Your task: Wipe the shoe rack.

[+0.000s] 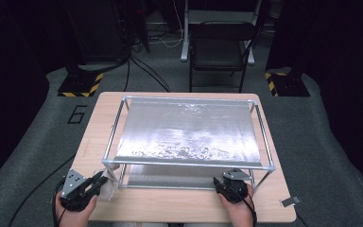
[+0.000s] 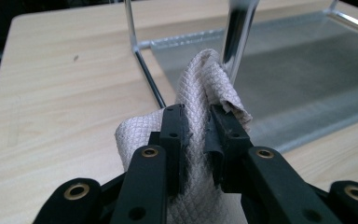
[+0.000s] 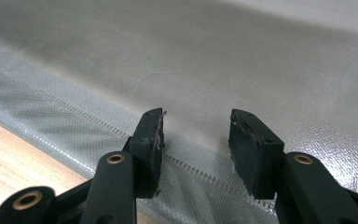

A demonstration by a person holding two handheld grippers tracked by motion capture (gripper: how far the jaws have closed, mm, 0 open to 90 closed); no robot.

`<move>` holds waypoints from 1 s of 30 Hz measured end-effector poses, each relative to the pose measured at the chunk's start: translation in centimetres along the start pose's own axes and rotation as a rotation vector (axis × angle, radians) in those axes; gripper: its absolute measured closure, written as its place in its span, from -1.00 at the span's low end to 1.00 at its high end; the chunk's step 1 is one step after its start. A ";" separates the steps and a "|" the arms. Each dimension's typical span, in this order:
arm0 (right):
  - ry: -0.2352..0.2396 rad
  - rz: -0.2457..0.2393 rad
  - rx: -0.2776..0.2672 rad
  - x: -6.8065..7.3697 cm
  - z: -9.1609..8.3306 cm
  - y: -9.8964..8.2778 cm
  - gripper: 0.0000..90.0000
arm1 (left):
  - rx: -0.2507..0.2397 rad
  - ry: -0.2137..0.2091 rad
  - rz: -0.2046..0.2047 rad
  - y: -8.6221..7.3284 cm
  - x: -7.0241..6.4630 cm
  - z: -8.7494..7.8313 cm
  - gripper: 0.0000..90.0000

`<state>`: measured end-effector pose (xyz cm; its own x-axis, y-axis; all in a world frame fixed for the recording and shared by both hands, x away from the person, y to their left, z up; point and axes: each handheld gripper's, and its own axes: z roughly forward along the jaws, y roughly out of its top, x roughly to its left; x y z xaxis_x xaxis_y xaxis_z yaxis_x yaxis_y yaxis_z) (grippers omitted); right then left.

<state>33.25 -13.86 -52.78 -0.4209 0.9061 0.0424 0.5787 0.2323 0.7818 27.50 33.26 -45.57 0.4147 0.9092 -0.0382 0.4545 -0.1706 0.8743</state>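
Beige cloth (image 2: 200, 93), pinched by left hand-held gripper (image 2: 198, 126), touches rack post (image 2: 237, 37).

A light wooden tabletop (image 1: 137, 208) stands on grey carpet (image 1: 33, 142), on which a dark "6" (image 1: 77, 114) is marked just left of the tabletop. Beyond the tabletop's far edge a black folding chair (image 1: 220, 49) faces it, with a pale metal stand (image 1: 186, 28) just behind the chair. Two bases striped yellow and black (image 1: 80, 85) (image 1: 283, 84) sit either side of the chair (both under dark uprights). Cables (image 1: 146, 71) trail across the floor left of the chair. The room around is dim and black-draped.
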 end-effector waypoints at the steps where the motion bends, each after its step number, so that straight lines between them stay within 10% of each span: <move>1: 0.000 0.000 0.000 0.0 0.0 0.0 0.21 | -0.002 0.003 -0.005 -0.2 0.0 0.2 0.69; 7: 0.000 0.000 0.000 0.0 0.0 0.0 0.21 | 0.021 -0.001 -0.012 -0.8 0.2 0.6 0.69; 30: -0.001 -0.001 0.000 0.0 0.0 0.0 0.21 | -0.146 -0.012 -0.021 4.1 0.5 -4.9 0.69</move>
<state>33.25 -13.85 -52.78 -0.4208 0.9062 0.0413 0.5786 0.2330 0.7816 25.69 34.93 -39.61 0.4158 0.9073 -0.0620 0.3442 -0.0938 0.9342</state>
